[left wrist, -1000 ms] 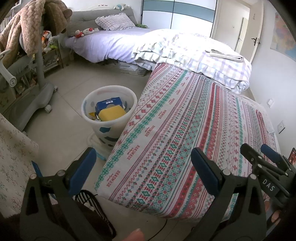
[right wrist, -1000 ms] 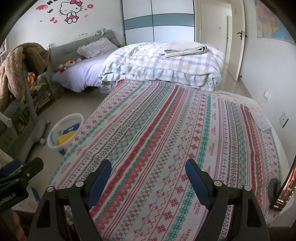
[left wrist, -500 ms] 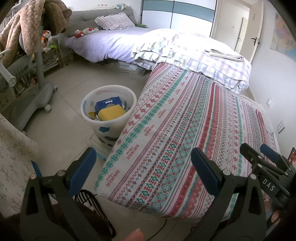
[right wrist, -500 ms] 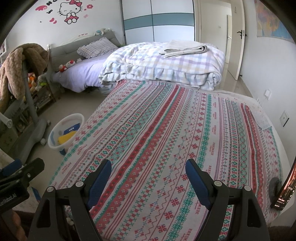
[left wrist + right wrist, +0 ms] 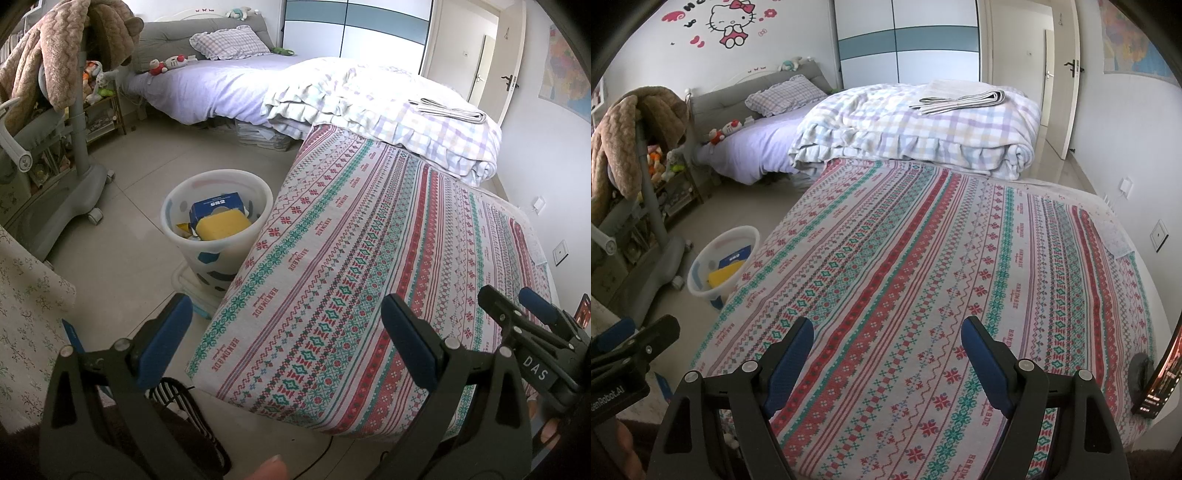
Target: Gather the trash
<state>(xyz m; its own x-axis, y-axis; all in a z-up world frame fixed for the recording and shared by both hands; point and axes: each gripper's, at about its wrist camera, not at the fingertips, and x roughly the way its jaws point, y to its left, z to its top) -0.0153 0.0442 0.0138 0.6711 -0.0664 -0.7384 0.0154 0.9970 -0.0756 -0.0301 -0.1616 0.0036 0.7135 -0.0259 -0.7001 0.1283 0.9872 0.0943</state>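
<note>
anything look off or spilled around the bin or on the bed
Nothing stands out. The white bin stands upright on the floor beside the patterned bed, with a yellow sponge-like block and a blue box inside, nothing spilled around it. Both grippers, left and right, are open and empty.

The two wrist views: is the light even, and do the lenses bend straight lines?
Left wrist view: daylight overexposes the plaid quilt, and the wardrobe edges curve near the dark corners. Right wrist view: softer light, the door bows, and the patterned bed cover stays sharp.
</note>
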